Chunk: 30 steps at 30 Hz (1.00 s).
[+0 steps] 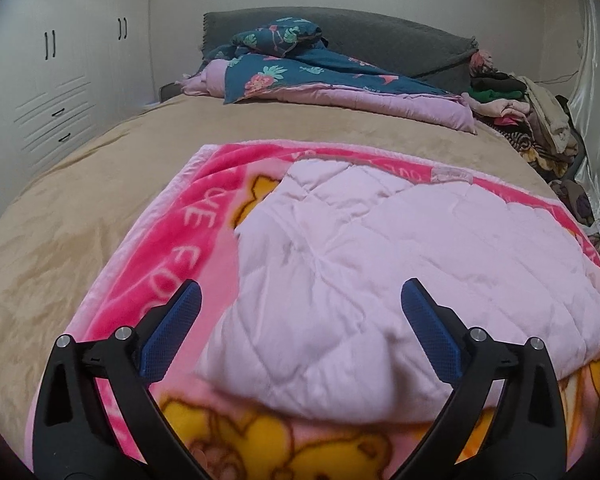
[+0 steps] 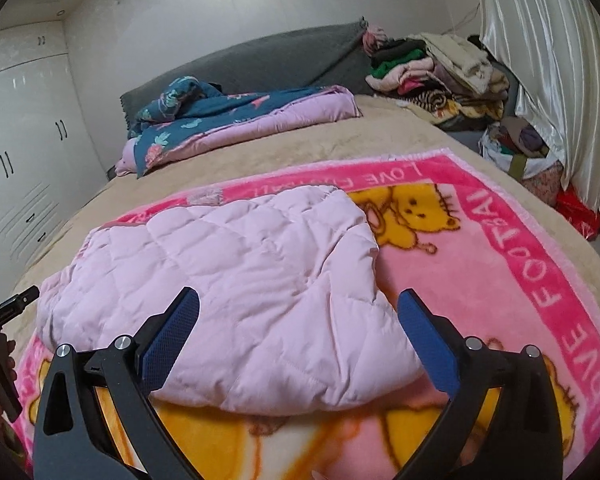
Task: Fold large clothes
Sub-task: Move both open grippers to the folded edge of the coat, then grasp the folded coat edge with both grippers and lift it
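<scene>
Two wide-spread, empty jaws frame the left wrist view: the left gripper (image 1: 300, 330) hovers above the pale pink quilted garment (image 1: 380, 280), folded mid-frame on the pink blanket (image 1: 204, 200). In the right wrist view the right gripper (image 2: 298, 338) likewise gapes empty. The fold looks laid; next, regrasp an edge.

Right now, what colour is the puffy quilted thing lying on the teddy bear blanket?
Pale pink quilted garment, plain with stitched diamonds, clearest in the right wrist view.
</scene>
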Each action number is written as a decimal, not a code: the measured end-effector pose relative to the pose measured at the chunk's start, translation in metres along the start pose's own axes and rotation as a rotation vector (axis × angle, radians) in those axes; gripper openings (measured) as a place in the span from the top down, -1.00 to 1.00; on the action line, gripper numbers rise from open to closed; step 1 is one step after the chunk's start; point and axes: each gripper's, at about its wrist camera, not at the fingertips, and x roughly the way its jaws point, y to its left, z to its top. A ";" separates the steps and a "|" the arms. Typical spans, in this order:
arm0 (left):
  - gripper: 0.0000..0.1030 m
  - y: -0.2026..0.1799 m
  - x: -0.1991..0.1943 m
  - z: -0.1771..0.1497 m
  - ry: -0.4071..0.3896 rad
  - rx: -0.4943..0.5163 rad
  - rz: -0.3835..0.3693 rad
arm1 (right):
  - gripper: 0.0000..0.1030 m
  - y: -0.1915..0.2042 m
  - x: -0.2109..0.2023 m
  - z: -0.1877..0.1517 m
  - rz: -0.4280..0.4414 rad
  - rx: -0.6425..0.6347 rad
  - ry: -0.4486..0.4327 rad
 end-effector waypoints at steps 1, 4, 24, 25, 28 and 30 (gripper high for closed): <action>-0.82 0.001 -0.002 -0.003 0.000 -0.004 0.001 | -0.92 0.002 -0.003 -0.002 0.000 -0.003 -0.003; -0.82 0.003 -0.008 -0.010 0.002 -0.024 -0.002 | -0.92 0.006 -0.012 -0.010 0.009 -0.013 -0.005; -0.82 0.017 0.010 -0.056 0.110 -0.142 -0.073 | -0.92 -0.007 0.002 -0.059 -0.025 0.139 0.090; -0.81 0.021 0.014 -0.059 0.128 -0.181 -0.100 | -0.92 -0.009 0.007 -0.061 -0.019 0.160 0.104; -0.81 0.035 0.025 -0.067 0.161 -0.295 -0.168 | -0.92 -0.014 0.022 -0.065 -0.010 0.210 0.145; -0.82 0.042 0.029 -0.070 0.163 -0.355 -0.202 | -0.92 -0.017 0.031 -0.067 0.007 0.249 0.164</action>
